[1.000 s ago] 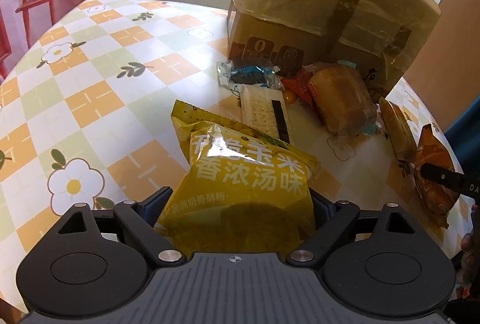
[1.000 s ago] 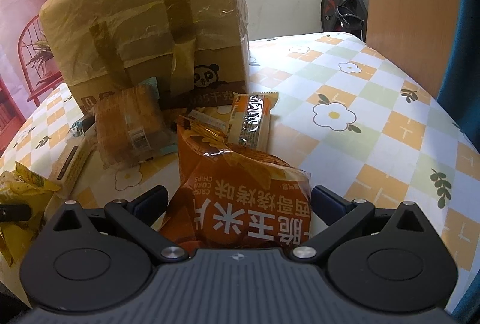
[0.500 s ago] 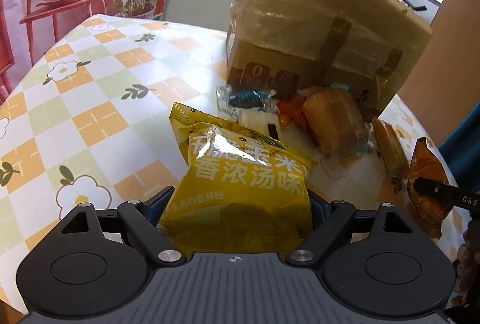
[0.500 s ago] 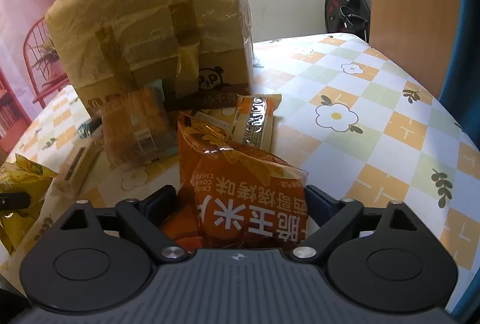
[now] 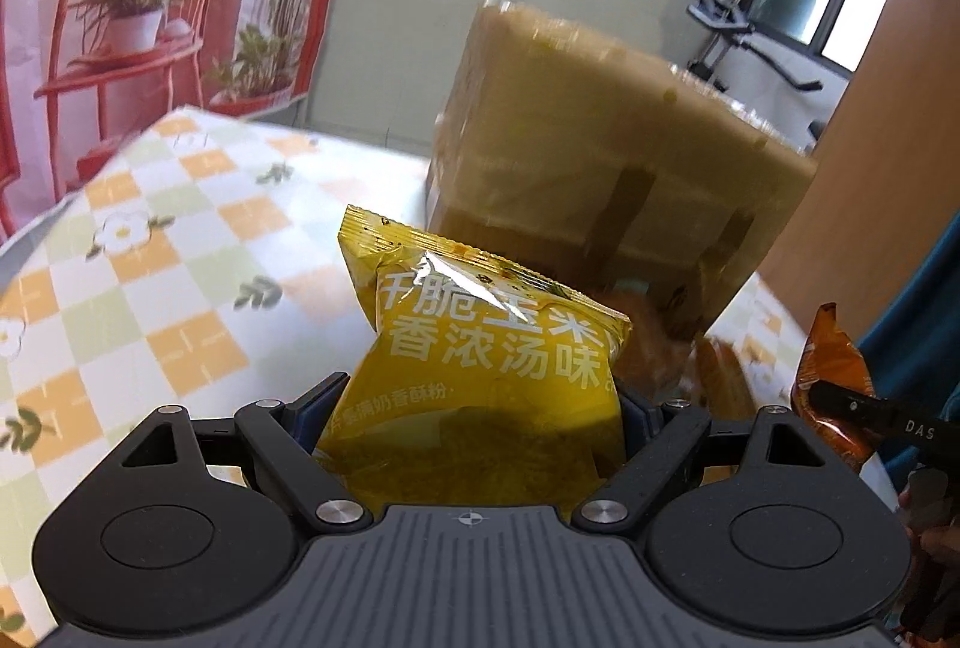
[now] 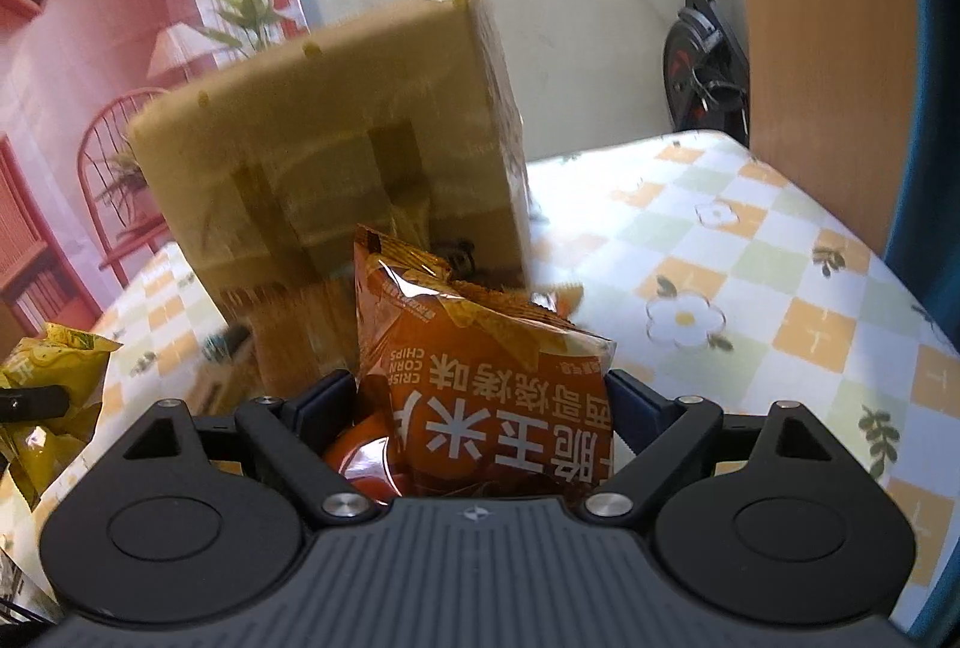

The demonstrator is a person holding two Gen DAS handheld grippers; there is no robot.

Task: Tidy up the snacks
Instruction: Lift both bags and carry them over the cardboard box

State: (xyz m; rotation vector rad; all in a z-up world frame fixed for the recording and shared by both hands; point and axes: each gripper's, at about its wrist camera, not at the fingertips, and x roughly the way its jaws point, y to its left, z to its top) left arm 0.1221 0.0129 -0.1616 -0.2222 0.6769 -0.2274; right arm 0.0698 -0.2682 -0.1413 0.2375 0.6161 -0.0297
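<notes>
Both bags (image 5: pixel 480 384) (image 6: pixel 480 396) higher, off tbl (image 5: pixel 150 252).

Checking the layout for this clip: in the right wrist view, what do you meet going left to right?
Yellow snack bag → taped cardboard box → orange corn chips bag in the right gripper → white flower print on the tablecloth → wooden panel.

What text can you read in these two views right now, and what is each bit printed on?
"脆玉米" and "香浓汤味": glossy yellow snack bag held in the left tool.
"CRISP CORN CHIPS" and "脆玉米片", upside down: shiny orange chip bag held in the right tool.
"DAS": black arm of the right tool, cut off at the frame edge.
Smaller print on both bags, and markings on the tape-wrapped brown cardboard box: too blurred to read.
</notes>
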